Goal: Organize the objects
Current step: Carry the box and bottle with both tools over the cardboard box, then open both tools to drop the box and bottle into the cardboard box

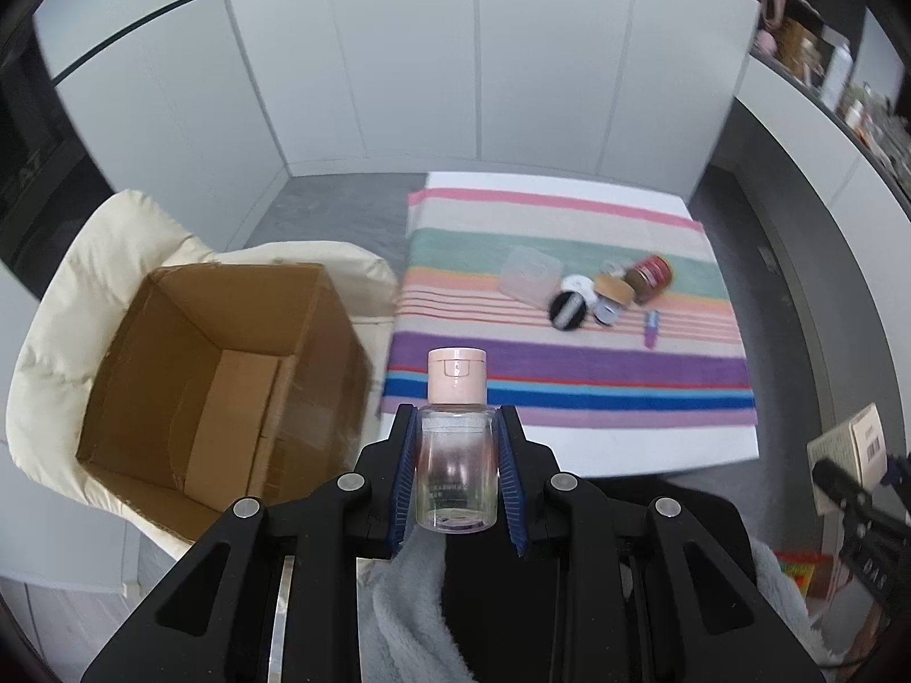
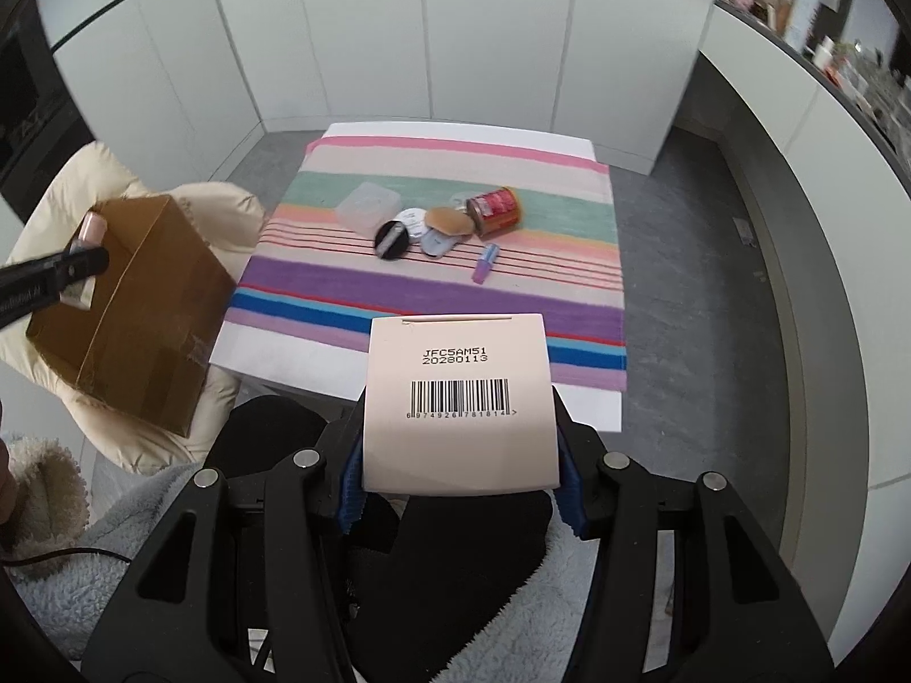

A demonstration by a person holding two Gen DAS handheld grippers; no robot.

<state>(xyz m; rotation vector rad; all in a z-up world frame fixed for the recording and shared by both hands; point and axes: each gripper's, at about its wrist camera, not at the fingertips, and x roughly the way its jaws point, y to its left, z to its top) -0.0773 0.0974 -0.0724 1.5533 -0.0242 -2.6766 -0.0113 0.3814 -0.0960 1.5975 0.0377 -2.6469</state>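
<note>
Left gripper (image 1: 455, 427) clamping clear bottle (image 1: 455, 467), box (image 2: 458, 398) underside hidden

Two grippers: the left gripper (image 1: 455, 427) and the right gripper (image 2: 458, 427). One clear bottle (image 1: 455, 455), one pale carton (image 2: 458, 393), one cardboard box (image 1: 228, 375), one striped cloth (image 2: 444, 290), one red can (image 2: 495, 209), one clear lidded tub (image 2: 367, 206), one purple tube (image 2: 485, 263)

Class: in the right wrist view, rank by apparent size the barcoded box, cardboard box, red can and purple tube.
1. cardboard box and barcoded box: alike, and the barcoded box's nearness inflates it
2. red can
3. purple tube
</note>
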